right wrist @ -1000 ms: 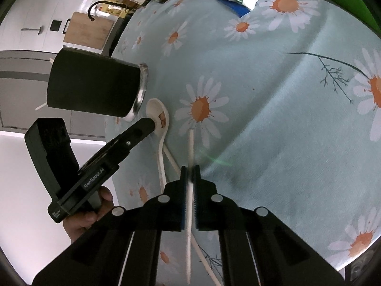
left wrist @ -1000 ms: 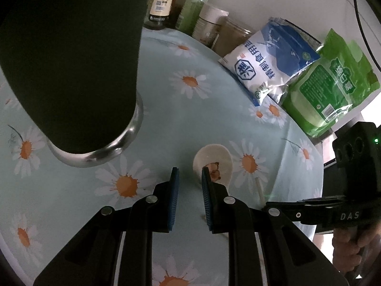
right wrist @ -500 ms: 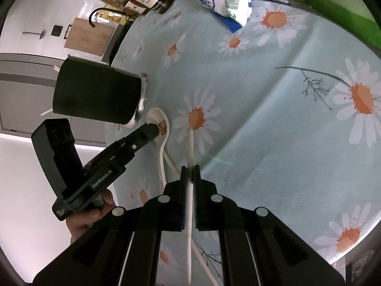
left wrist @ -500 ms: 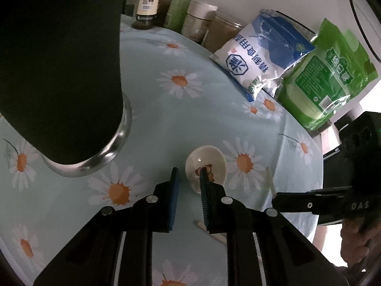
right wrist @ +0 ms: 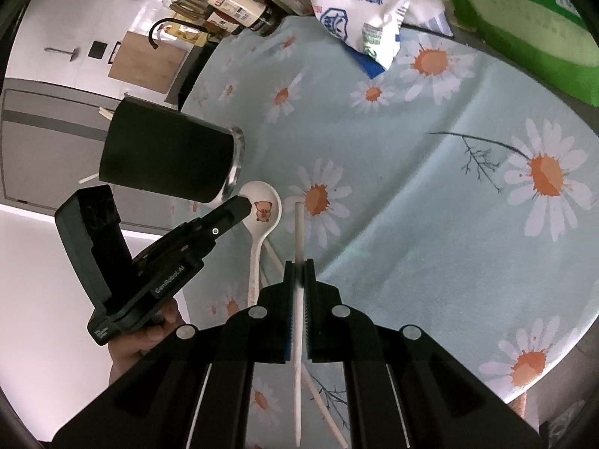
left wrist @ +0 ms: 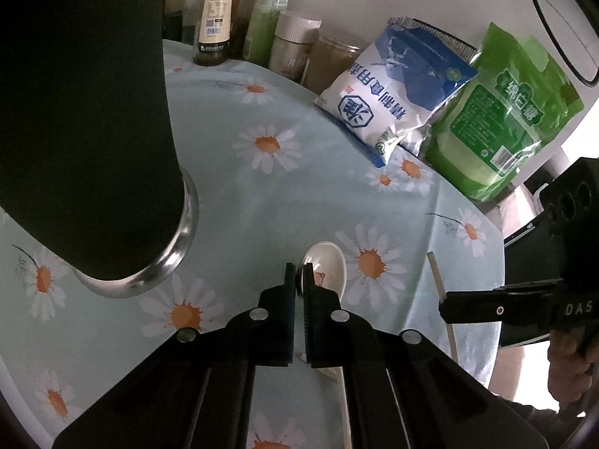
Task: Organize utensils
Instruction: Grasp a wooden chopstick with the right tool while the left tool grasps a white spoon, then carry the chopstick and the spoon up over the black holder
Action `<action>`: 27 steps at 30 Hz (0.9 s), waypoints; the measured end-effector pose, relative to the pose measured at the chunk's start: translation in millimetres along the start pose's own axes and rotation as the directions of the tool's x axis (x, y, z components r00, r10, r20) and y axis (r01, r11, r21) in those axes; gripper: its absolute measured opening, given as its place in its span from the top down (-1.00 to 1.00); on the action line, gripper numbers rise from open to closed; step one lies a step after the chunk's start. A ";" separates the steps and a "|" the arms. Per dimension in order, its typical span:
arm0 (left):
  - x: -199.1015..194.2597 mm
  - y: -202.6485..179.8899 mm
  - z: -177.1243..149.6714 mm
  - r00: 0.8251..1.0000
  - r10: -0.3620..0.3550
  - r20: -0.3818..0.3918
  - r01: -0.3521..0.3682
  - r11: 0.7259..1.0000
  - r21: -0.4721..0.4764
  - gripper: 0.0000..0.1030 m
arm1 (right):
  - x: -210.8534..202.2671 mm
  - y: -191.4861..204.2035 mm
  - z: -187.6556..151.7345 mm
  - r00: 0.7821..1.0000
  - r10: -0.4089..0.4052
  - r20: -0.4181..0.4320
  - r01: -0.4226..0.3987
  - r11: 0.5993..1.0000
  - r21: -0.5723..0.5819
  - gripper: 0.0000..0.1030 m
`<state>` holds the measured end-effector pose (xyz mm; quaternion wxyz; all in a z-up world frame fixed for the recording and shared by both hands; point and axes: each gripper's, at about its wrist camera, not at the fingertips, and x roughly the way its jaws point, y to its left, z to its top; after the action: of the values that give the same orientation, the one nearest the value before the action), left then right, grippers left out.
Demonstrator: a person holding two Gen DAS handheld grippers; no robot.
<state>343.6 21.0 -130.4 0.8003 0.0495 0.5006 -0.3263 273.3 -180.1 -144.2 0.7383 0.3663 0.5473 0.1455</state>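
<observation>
My left gripper point(left wrist: 298, 275) has its jaws pressed together on the near rim of the white spoon point(left wrist: 329, 267), pinching the edge of the bowl, the one with the little brown animal printed inside. From the other side I can see that same gripper point(right wrist: 239, 205) with its tips at the spoon point(right wrist: 262, 205) bowl, while the spoon handle runs back toward me along the cloth. My right gripper point(right wrist: 298, 273) is clamped tight on a white chopstick point(right wrist: 298, 247), which pokes out forward between the pads and trails back under the jaws. A second chopstick point(right wrist: 322, 404) lies on the cloth, crossing beneath the held one. Just beside the spoon stands the black utensil holder point(right wrist: 168, 157) with its shiny steel base ring, and pale stick ends show at its top edge. It fills the left of my left-hand view point(left wrist: 86, 112). Everything sits on a pale blue tablecloth point(right wrist: 411, 194) printed with white and orange daisies. Along the far edge I have a blue and white bag point(left wrist: 389, 89), a green bag point(left wrist: 501, 112), and a row of bottles and jars point(left wrist: 254, 26). Beyond the table there are white cabinet fronts and a wooden board point(right wrist: 149, 60) hanging on the wall.
</observation>
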 end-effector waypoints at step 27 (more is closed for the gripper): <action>-125.8 -12.7 3.7 0.935 0.146 0.324 -0.105 0.985 -0.139 0.95 | -7.1 82.8 50.6 0.996 0.094 -0.013 -0.093 0.948 -0.304 0.89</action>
<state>303.2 69.1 -20.6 0.8941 -0.0223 0.3725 -0.2477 332.5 -146.7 -74.5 0.7787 0.2739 0.4996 0.2625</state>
